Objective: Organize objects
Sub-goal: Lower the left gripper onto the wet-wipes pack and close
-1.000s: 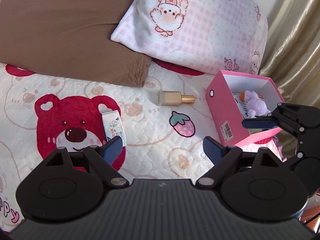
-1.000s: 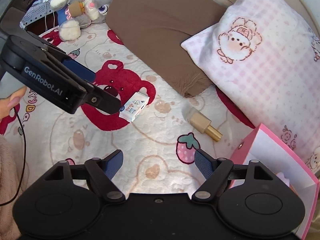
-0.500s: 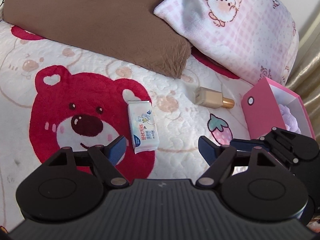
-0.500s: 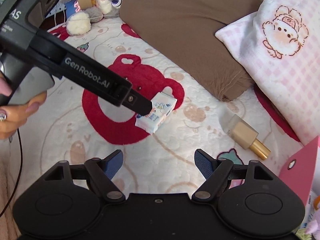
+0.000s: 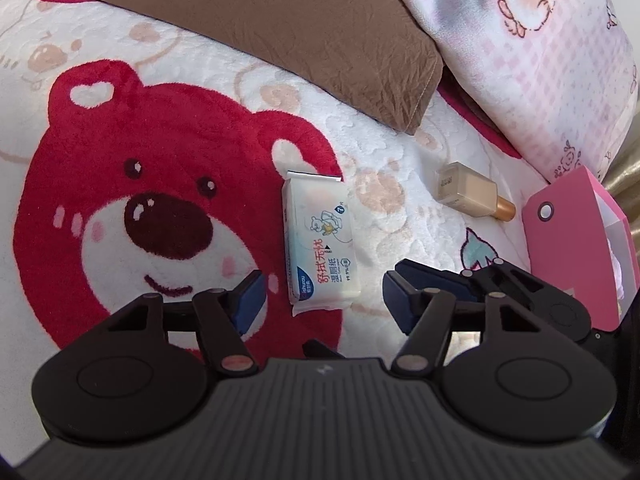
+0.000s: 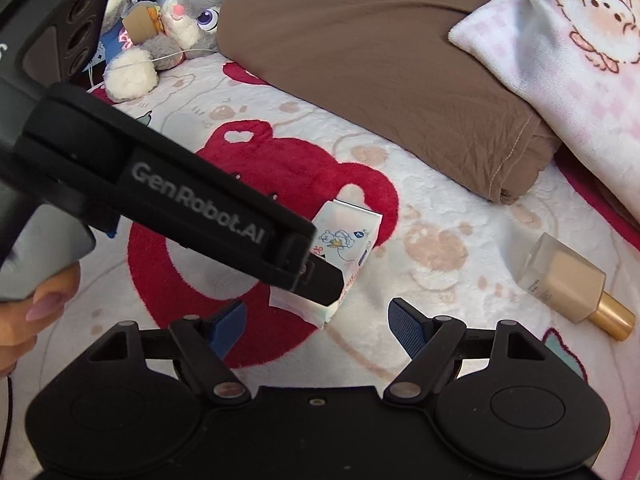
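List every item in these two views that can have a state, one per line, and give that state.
Wipes pack: lying flat on the blanket, sealed, not gripped.
Foundation bottle: on its side, gold cap on.
Pink box: open, something pale inside.
Left gripper: open, jaws just been closing, either side of the pack's near end.
Right gripper: open, empty.
Plush rabbit: lying at the bed's far edge.
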`<state>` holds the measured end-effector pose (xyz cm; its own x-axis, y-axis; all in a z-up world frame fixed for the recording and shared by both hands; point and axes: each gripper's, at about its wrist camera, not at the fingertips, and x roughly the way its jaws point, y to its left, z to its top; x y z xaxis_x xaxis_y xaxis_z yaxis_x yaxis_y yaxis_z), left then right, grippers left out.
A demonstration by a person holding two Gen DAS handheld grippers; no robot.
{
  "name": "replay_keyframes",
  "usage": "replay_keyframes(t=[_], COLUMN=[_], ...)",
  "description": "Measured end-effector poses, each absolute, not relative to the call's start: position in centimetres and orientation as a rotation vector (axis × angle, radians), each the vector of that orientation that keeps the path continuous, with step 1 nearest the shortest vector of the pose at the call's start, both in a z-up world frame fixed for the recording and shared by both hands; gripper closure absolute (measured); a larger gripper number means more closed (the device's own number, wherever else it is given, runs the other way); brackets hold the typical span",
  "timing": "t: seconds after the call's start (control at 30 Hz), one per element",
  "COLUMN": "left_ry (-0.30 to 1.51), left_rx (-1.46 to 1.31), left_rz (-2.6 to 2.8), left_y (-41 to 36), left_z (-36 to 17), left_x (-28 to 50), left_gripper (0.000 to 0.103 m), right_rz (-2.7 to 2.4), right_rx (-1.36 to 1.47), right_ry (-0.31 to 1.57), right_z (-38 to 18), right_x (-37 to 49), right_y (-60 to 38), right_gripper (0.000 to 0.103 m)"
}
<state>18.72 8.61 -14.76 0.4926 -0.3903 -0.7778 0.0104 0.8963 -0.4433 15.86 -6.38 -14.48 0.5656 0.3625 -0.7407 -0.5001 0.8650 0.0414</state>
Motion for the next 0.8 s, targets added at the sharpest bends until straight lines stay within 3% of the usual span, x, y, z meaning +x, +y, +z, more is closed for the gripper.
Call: replay_keyframes(t=[0.23,0.3,0.33,0.4,0.63,0.8], left_ry=[1.03,1.029,1.032,1.045,1.086,1.112], left_rx=[-0.49,-0.488,-0.505,-0.526,-0.56,-0.567], left_rz=[-0.299,-0.319,-0.34,-0.367,-0.42,-0.457], left_y=[9.1,8.9,8.9,8.8,8.2,7.1], left_z=[-16.1,-16.0,-15.9,-15.6,-15.5,-15.4], left_x=[19.4,19.2,19.1,18.8,17.4,17.0], left_gripper=[0.06,0.067,0.068,0.068,0.068,0.068], right_rz=[0.498,0.479,0.465,0.438,0.403,0.351], right_rx=[-0.164,-0.157,-0.153,-0.161,-0.176,-0.13], right_ry=[0.84,0.825,0.82,0.813,0.847,0.858], right_z=[-15.8,-15.8,-15.8,-15.7,-15.4,-14.7], right_x=[17.3,17.2,16.9,16.2,13.6,12.0], right_y=[-5.0,-5.0,-5.0,-5.0,-6.4,-7.8], right_gripper=[0.023,0.033,0.033,0.033,0.052,0.053])
